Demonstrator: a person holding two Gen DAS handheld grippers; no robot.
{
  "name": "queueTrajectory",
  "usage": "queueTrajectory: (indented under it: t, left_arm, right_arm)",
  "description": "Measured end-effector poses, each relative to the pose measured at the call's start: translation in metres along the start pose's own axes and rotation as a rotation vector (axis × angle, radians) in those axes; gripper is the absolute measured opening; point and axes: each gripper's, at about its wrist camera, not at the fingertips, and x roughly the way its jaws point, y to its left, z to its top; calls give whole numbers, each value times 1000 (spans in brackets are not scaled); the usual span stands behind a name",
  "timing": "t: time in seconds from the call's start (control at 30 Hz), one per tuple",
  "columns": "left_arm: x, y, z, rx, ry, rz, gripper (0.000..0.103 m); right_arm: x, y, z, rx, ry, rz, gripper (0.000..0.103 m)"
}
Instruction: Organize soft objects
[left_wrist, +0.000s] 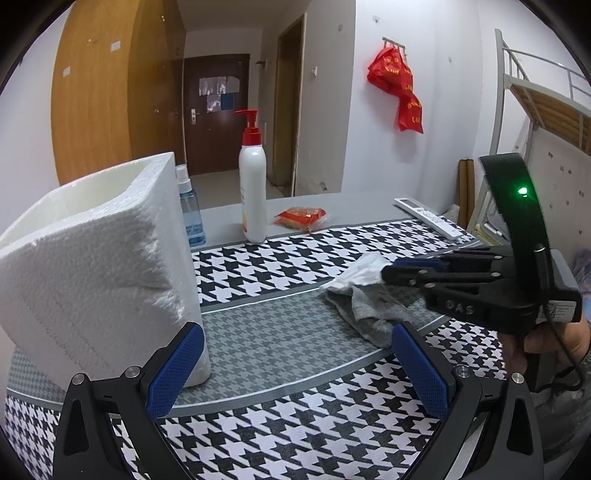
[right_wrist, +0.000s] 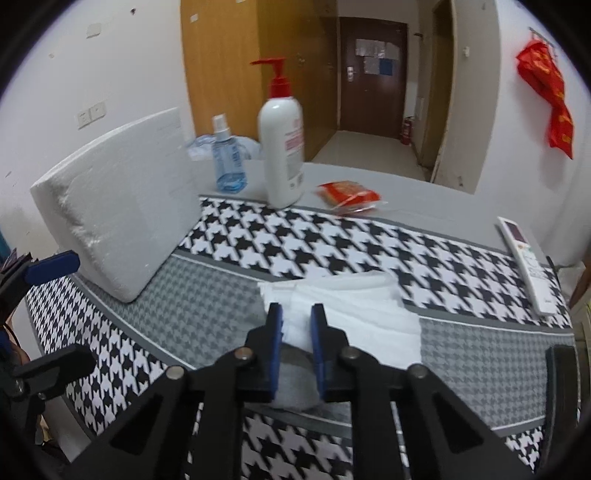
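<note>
A white cloth (right_wrist: 354, 306) lies crumpled on the houndstooth table cover, partly over a grey cloth (left_wrist: 365, 314). My right gripper (right_wrist: 296, 314) is shut on the near edge of the white cloth, which bunches up between its blue pads. From the left wrist view, the right gripper (left_wrist: 388, 273) reaches in from the right, its tips on the white cloth (left_wrist: 364, 269). My left gripper (left_wrist: 297, 332) is open and holds nothing, its left finger close to the corner of a white foam box (left_wrist: 92, 258). The foam box (right_wrist: 122, 206) stands tilted at the table's left.
A white pump bottle (left_wrist: 253, 184) with a red top, a blue spray bottle (left_wrist: 190, 210) and a red snack packet (left_wrist: 301, 218) stand at the table's far side. A white remote (left_wrist: 428, 218) lies at the far right. A hand (left_wrist: 546, 339) holds the right gripper.
</note>
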Motion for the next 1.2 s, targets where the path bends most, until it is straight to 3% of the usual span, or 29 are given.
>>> queueTrajectory:
  t: [0.33, 0.5, 0.57, 0.6, 0.63, 1.0, 1.2]
  left_arm:
    - [17, -19, 6, 31, 23, -46, 102]
    - [28, -26, 11, 41, 38, -56, 102]
    - [30, -28, 12, 41, 39, -58, 102]
    - [31, -28, 13, 41, 37, -58, 102]
    - [32, -29, 14, 40, 36, -59, 102]
    - [40, -34, 17, 40, 33, -57, 102]
    - [44, -36, 18, 45, 33, -54, 102]
  right_arm:
    - [-14, -34, -22, 63, 18, -81, 19]
    - [-22, -40, -29, 81, 5, -69, 19]
    - [-25, -42, -32, 92, 1, -52, 31]
    - [-25, -45, -34, 105, 1, -36, 49]
    - [-26, -47, -35, 117, -4, -29, 59]
    - [-25, -63, -38, 207, 4, -45, 79]
    - [-29, -66, -35, 225, -17, -78, 84]
